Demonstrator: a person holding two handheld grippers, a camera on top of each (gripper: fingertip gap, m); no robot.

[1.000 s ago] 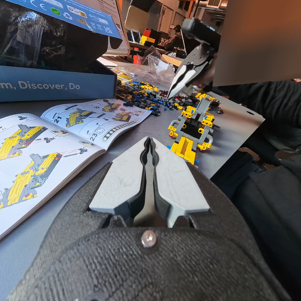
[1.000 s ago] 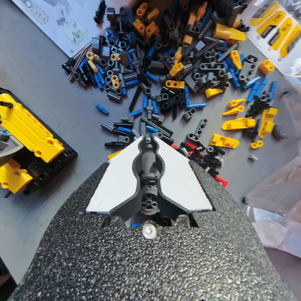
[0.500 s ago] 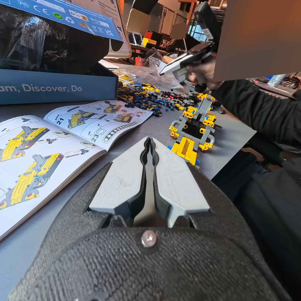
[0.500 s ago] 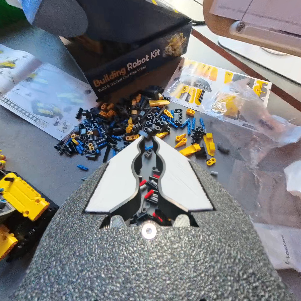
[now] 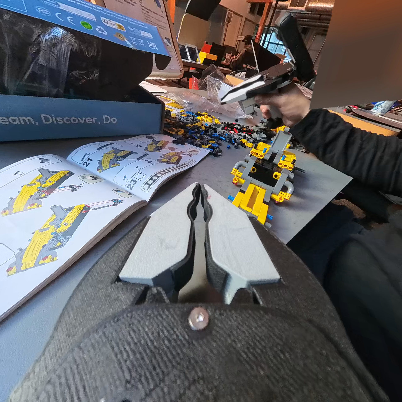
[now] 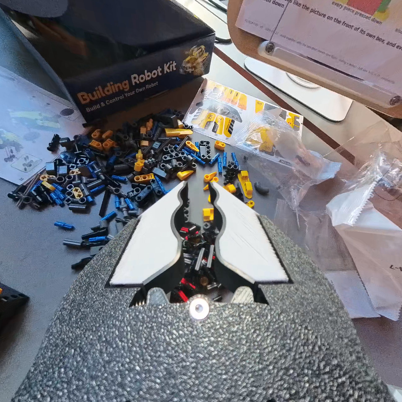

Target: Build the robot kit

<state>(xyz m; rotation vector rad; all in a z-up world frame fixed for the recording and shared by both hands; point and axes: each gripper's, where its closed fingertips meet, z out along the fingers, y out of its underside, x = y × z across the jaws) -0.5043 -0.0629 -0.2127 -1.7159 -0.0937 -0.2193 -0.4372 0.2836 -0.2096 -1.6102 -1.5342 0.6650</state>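
Observation:
My left gripper [image 5: 200, 187] is shut and empty, low over the grey table [image 5: 213, 174], beside an open instruction booklet [image 5: 76, 195]. A partly built yellow, grey and black model [image 5: 263, 174] stands to its front right. My right gripper [image 6: 198, 185] is open a little and empty, held above a pile of small black, blue, yellow and red loose pieces [image 6: 130, 174]. It also shows in the left wrist view [image 5: 224, 99], raised over the pile in a person's hand [image 5: 282, 108].
A dark kit box [image 6: 130, 65] with an open lid stands behind the pile and also shows in the left wrist view [image 5: 76, 117]. A sticker sheet [image 6: 228, 113], clear plastic bags [image 6: 304, 163] and a paper pouch [image 6: 365, 250] lie to the right. A clipboard on a stand [image 6: 304, 43] is at the back right. Across from one pair of fingers to the other is roughly 35 cm.
My right gripper has risen from the pile and tilted up to face the box, and its jaws have parted. My left gripper has stayed put, shut.

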